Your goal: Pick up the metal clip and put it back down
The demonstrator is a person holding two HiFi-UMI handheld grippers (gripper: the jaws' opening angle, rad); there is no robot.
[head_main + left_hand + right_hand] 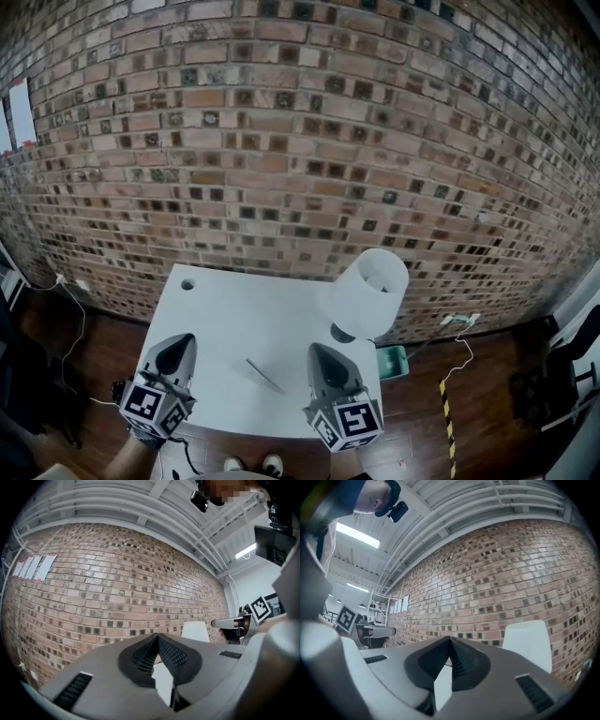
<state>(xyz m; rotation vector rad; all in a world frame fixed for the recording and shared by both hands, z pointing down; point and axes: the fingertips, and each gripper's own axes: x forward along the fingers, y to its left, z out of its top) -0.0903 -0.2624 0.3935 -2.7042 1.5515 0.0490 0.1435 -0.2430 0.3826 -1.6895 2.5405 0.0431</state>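
The metal clip (265, 375), a thin grey strip, lies flat on the white table (234, 319) between my two grippers, near the front edge. My left gripper (178, 342) hovers to its left and my right gripper (319, 352) to its right, both apart from it. In the left gripper view the left gripper (157, 637) has its jaws meeting at the tips, with nothing between them. The right gripper (450, 639) is likewise shut on nothing in its own view. Neither gripper view shows the clip.
A white lamp (368, 292) stands on the table's right side, just beyond my right gripper. A cable hole (187, 283) sits at the far left corner. A brick wall rises behind. A teal bin (392, 361) and cables lie on the floor to the right.
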